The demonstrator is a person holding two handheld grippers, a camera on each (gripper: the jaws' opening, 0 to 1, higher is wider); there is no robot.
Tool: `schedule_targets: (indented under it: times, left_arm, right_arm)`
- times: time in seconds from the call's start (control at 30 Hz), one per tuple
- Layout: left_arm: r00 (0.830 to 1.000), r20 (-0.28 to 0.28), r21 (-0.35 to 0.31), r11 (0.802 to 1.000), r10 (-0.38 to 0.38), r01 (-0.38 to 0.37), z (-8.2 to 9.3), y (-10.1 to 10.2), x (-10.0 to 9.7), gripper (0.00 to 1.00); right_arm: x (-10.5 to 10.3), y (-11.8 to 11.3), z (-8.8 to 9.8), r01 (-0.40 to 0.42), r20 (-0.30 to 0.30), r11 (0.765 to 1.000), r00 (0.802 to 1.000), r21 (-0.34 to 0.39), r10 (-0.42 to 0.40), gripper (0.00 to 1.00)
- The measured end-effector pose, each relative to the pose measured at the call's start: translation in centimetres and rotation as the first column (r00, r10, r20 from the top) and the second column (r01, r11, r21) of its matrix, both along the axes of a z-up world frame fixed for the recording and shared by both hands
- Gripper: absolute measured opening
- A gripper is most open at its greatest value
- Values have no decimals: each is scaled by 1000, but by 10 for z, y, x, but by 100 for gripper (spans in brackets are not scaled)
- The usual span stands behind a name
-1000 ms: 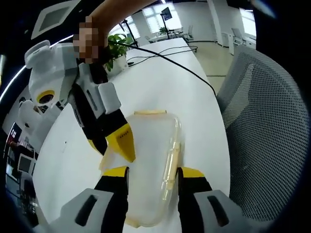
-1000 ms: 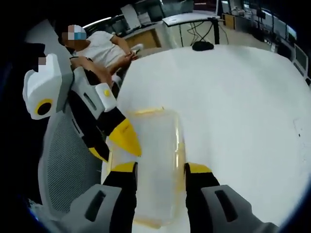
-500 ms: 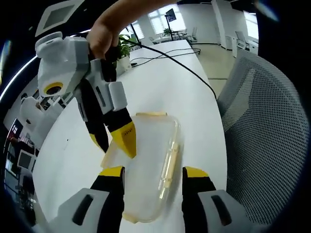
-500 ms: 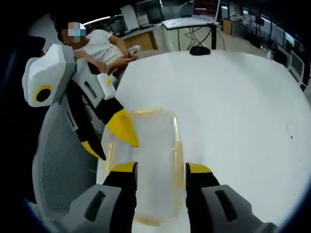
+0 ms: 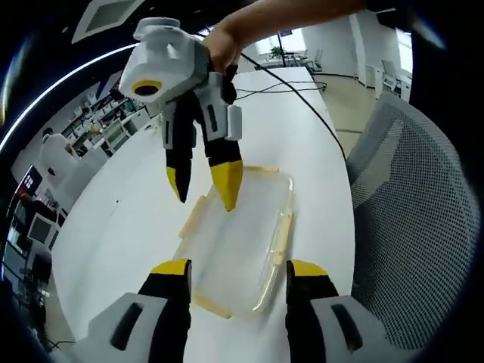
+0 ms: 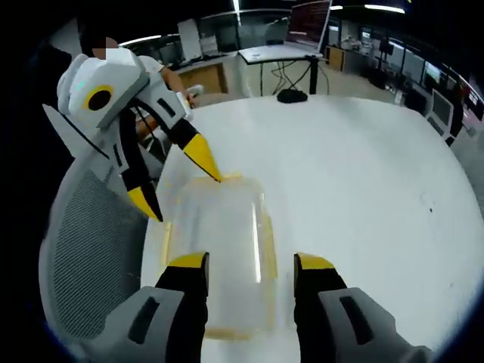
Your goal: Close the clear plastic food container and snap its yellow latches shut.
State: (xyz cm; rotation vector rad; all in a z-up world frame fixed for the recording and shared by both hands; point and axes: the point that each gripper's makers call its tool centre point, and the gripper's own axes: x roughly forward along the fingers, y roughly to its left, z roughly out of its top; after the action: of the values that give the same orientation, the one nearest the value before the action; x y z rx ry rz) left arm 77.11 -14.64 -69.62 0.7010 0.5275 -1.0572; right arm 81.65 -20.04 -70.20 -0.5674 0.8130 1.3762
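The clear plastic container (image 5: 238, 242) lies flat on the white table (image 5: 113, 227), with yellow latches (image 5: 281, 234) along its edges. Whether they are snapped down I cannot tell. My left gripper (image 5: 239, 268) is open, its jaws either side of the container's near end. The right gripper (image 5: 200, 189), held by a hand (image 5: 219, 45), hangs open above the container's far left corner. In the right gripper view the container (image 6: 219, 242) lies ahead of my open right gripper (image 6: 251, 262). The left gripper (image 6: 174, 183) stands open over its far left edge.
A grey mesh office chair (image 5: 412, 219) stands right beside the table edge, close to the container, and is at the left as the chair (image 6: 83, 242) in the right gripper view. A black cable (image 5: 291, 83) runs across the far table. A dark object (image 6: 290, 95) sits at the far edge.
Both grippers have lifted up and away from the container. The right gripper's tips were down at the container's left edge and now hang above it. Both cameras look down from higher.
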Motion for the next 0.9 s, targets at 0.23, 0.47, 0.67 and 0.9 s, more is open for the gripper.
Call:
schedule_targets:
  times: [0.23, 0.47, 0.67, 0.9]
  left_arm:
    - [998, -19, -25, 998, 53, -53, 3, 16, 9, 48]
    - [995, -45, -42, 995, 89, -91, 2, 29, 12, 52]
    - [994, -56, -44, 994, 98, -101, 0, 34, 11, 53]
    - [991, -76, -44, 992, 112, -115, -8, 39, 10, 54]
  right_arm:
    - [-1, -7, 8, 38, 36, 999, 999, 29, -39, 45]
    - [-6, -16, 14, 80, 64, 995, 994, 66, -85, 49]
    - [-15, -28, 10, 100, 77, 993, 991, 61, -105, 50]
    - [-21, -40, 11, 147, 98, 986, 983, 79, -154, 52]
